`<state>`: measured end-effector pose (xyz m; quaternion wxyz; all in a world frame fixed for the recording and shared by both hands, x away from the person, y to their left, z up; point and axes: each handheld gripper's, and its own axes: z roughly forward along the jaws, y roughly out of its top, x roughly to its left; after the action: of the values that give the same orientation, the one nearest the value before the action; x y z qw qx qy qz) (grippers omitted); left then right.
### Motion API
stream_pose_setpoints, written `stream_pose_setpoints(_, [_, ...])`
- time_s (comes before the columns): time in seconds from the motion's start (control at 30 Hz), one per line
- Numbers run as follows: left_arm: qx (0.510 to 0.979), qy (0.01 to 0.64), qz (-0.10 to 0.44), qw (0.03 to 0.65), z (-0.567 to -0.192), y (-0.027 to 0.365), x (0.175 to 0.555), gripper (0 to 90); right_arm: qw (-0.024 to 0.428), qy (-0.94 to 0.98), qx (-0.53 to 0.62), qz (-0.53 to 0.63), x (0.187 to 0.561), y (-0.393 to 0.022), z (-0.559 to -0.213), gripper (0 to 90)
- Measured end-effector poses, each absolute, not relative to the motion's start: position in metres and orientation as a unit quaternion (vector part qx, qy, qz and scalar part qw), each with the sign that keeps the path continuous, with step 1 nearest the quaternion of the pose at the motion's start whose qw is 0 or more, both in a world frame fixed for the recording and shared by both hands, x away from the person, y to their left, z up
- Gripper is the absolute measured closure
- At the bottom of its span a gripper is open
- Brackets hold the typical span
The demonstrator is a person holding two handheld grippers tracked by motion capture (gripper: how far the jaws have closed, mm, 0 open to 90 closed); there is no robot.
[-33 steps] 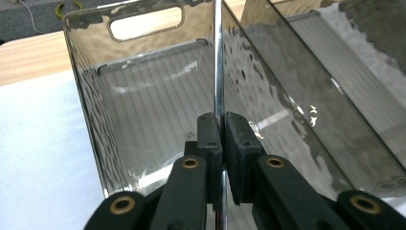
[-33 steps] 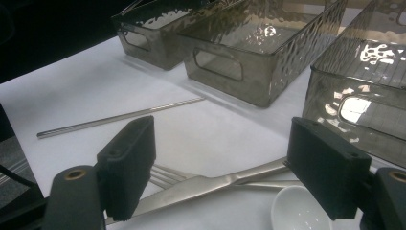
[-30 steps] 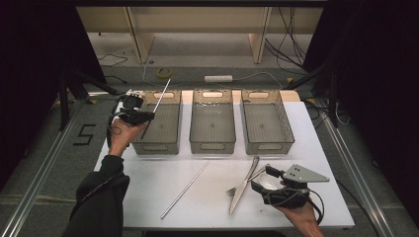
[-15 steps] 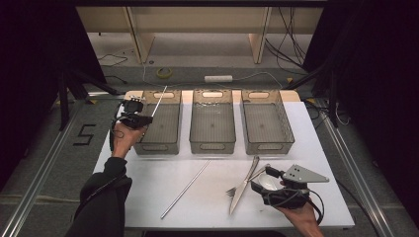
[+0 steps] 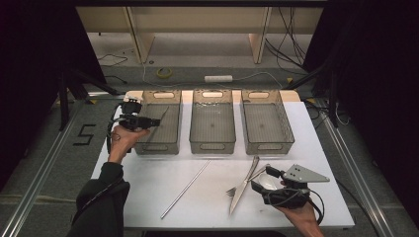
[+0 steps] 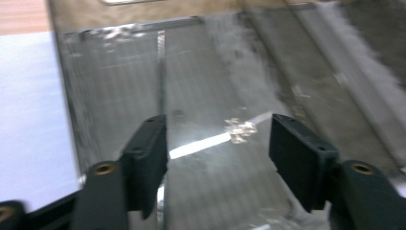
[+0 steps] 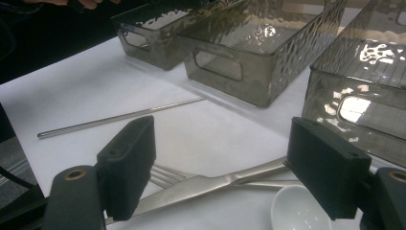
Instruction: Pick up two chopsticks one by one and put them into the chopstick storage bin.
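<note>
Steel is what I'm handling: a thin metal rod point(image 5: 163, 114) now lies inside the left bin point(image 5: 159, 147), slanting along its floor, and in the left gripper view the rod point(image 6: 161, 72) runs up the bin's bottom just beside one jaw. My left gripper point(image 5: 153, 122) hangs over that bin's near left corner; its jaws have just been opening and stand apart, with the rod below them and no pad pressing on it. I see the left gripper point(image 6: 218, 143) looking straight down into the ribbed smoky plastic. My right gripper point(image 5: 261, 180) rests low at the near right of the white table point(image 5: 148, 192), jaws wide with nothing clamped. Between and below its jaws lie a knife point(image 7: 210, 187), a fork point(image 7: 165, 176) and a white spoon point(image 7: 299, 208). A second rod point(image 5: 186, 189) lies on the table, well apart from both grippers
</note>
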<state>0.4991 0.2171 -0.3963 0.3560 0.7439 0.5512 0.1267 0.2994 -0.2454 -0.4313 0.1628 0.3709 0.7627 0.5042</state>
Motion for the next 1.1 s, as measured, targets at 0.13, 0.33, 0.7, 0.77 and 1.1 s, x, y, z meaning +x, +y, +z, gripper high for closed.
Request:
stream_pose_setpoints(0.13, [0.752,0.531,0.114,0.373,-0.381,0.209,0.483,28.2,0.165,0.763,0.369,0.504,0.298,-0.245,-0.430,26.1])
stream_pose_setpoints(0.33, [0.777,0.502,0.113,0.363,-0.374,0.190,0.459,23.9,0.164,0.763,0.369,0.504,0.298,-0.245,-0.429,26.1])
stream_pose_setpoints(0.7, [0.811,0.472,0.097,0.331,-0.374,0.163,0.435,20.5,0.164,0.764,0.368,0.503,0.298,-0.246,-0.429,25.8])
stream_pose_setpoints(0.77, [0.819,0.465,0.094,0.324,-0.374,0.157,0.430,19.9,0.164,0.763,0.370,0.504,0.298,-0.246,-0.429,25.8])
stream_pose_setpoints(1.1, [0.860,0.424,0.067,0.275,-0.387,0.134,0.404,19.5,0.163,0.766,0.368,0.501,0.298,-0.246,-0.429,25.8])
